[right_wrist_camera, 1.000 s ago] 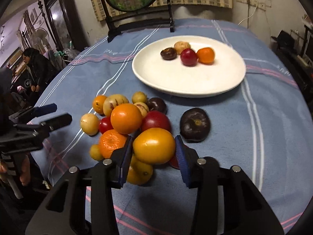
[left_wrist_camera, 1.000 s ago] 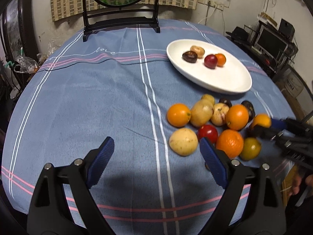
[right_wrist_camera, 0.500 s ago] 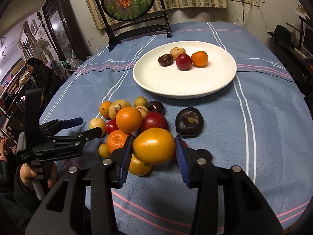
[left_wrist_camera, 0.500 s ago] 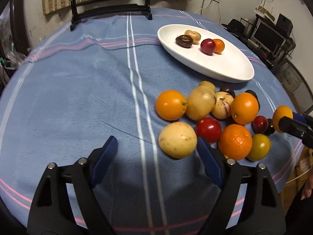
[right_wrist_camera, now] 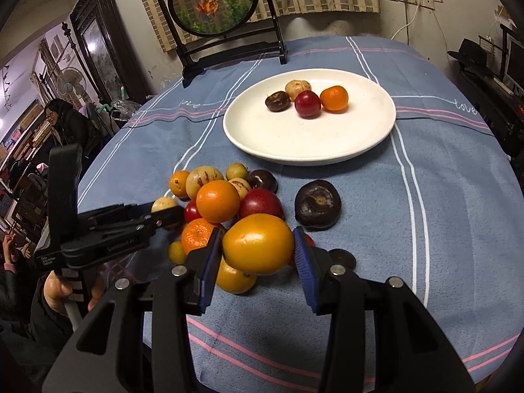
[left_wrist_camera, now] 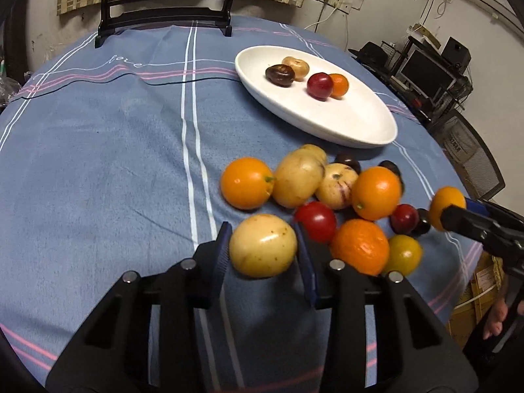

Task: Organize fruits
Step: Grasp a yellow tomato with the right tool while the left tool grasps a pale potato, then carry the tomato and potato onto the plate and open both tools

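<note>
Seen from the left wrist, the left gripper [left_wrist_camera: 263, 255] has its blue pads pressed against both sides of a pale yellow fruit [left_wrist_camera: 263, 245] at the near edge of the fruit pile [left_wrist_camera: 330, 206]; whether that fruit is lifted off the blue tablecloth [left_wrist_camera: 114, 150] I cannot tell. Beyond the pile, the white plate [left_wrist_camera: 360, 121] carries only four pieces at its far end: one dark, one tan, one red, one orange. At the right edge the other tool shows, holding something orange.

Turning to the right wrist view, the right gripper [right_wrist_camera: 257, 250] pinches an orange-yellow fruit [right_wrist_camera: 258, 244] between its pads, raised in front of the heap and not yet over the plate [right_wrist_camera: 249, 137]. A dark flat-topped fruit [right_wrist_camera: 317, 204] lies by itself between heap and plate, apart from both. The left tool reaches in from the left side of the pile.

Judging by this, the sorting is at an early stage: four pieces are placed, two are gripped, and about a dozen wait on the cloth.
</note>
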Demonstrator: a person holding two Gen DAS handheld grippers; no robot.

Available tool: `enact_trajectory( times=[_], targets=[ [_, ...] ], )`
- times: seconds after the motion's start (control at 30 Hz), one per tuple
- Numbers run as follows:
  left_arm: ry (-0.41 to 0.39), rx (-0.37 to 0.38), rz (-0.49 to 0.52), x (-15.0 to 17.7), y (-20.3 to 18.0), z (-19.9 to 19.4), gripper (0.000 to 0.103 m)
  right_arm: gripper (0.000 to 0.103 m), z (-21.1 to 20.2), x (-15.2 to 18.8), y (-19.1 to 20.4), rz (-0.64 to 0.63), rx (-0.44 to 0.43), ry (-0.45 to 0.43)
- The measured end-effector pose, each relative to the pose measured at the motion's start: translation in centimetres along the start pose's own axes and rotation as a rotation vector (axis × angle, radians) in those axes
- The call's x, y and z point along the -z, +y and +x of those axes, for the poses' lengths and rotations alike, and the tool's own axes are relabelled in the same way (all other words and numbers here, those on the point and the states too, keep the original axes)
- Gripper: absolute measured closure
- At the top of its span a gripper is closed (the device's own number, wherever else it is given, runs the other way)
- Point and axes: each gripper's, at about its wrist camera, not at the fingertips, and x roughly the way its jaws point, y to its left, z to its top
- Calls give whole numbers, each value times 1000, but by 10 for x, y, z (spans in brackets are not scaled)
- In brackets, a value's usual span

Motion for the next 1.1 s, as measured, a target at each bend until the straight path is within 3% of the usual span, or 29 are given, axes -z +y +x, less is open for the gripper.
enact_trajectory(
  times=[0.27,0.57,0.83,1.0,1.1],
  targets=[
    [-51,-14,28,-2,-10,-28,64,59,2,1,1,-1,0,2],
    [-51,-15,49,-22,-12,-28,64,59,7,-10,-6,-2,8,4],
    [-64,-67,78,-102,-19,-2,64,59,19,-71,-28,-47,73,-35],
    [-38,-46,95,-171,-32,33,63,59,46,-122,-57,-52,151,-30],
    [-17,-60,105,-197,-38,62,63,59,72,-143,-75,-53,198,-17]
  ],
)
